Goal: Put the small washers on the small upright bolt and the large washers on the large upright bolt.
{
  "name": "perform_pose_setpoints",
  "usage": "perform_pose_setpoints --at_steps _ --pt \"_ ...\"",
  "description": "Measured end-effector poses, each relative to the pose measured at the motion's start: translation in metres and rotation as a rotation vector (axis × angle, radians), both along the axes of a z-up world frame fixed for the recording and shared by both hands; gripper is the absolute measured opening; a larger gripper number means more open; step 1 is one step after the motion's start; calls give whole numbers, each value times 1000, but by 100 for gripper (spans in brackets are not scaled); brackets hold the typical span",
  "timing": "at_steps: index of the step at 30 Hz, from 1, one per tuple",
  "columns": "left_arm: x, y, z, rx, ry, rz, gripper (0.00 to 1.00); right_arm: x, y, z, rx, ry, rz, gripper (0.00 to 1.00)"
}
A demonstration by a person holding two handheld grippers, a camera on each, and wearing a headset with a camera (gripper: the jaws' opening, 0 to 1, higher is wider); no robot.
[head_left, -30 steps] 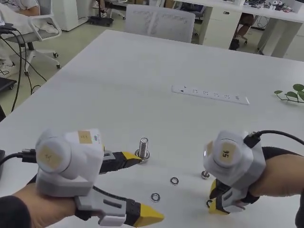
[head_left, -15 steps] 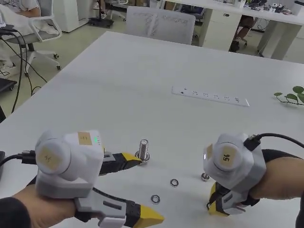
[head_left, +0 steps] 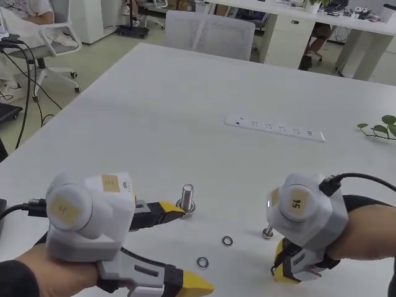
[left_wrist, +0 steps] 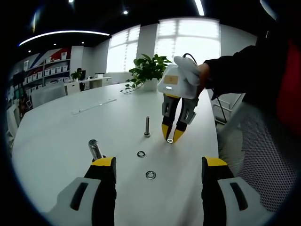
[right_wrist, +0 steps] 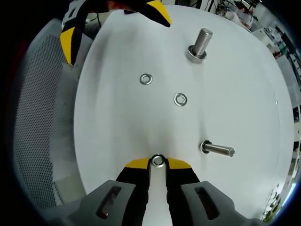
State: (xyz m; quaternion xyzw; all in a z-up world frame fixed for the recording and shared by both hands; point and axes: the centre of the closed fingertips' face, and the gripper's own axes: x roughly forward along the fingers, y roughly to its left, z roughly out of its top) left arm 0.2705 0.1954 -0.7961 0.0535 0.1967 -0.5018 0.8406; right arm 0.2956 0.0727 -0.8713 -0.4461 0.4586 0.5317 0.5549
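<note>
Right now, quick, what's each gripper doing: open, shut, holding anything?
Left gripper: open, empty.
Right gripper: shut on a washer.

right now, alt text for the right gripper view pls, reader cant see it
The right gripper has its yellow-tipped fingers shut on a washer over a white table. Ahead lie two loose washers, with the small bolt and the large bolt standing beyond. The left gripper sits open at the top edge.

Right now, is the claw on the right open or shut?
Shut. In the right gripper view, the yellow tips of the right claw are pinched onto a washer. The left gripper view shows the same grip.
</note>
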Motion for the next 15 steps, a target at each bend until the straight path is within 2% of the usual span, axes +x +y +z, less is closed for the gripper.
perform_pose_setpoints --at_steps 15 --pt "-1 1 0 -3 -3 -1 74 5 -6 15 19 -5 -41 13"
